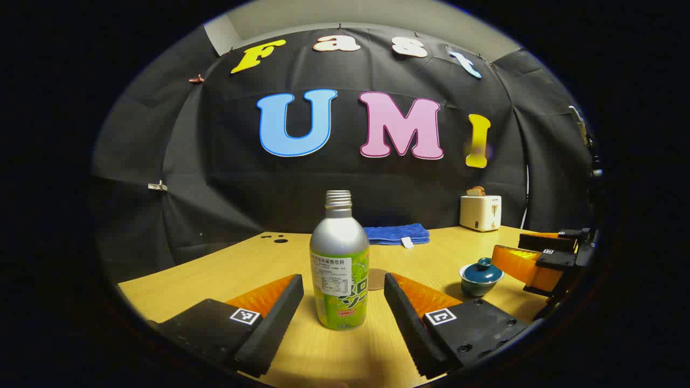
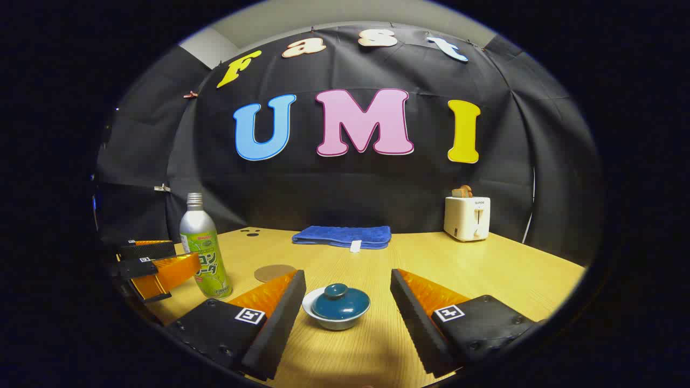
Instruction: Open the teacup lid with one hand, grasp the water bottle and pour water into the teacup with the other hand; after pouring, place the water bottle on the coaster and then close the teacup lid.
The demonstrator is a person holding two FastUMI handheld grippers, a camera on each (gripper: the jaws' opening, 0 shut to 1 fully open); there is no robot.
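In the left gripper view a silver bottle with a green label and no cap stands upright between the fingers of my left gripper, which is open and not touching it. The lidded teacup sits to its right, with the right gripper beside it. In the right gripper view the teacup, its teal lid on, rests between the open fingers of my right gripper. The bottle stands at the left next to the left gripper. A round coaster lies flat behind.
A folded blue towel lies at the back of the wooden table. A white toaster with toast stands at the back right. The coaster peeks out behind the bottle in the left gripper view.
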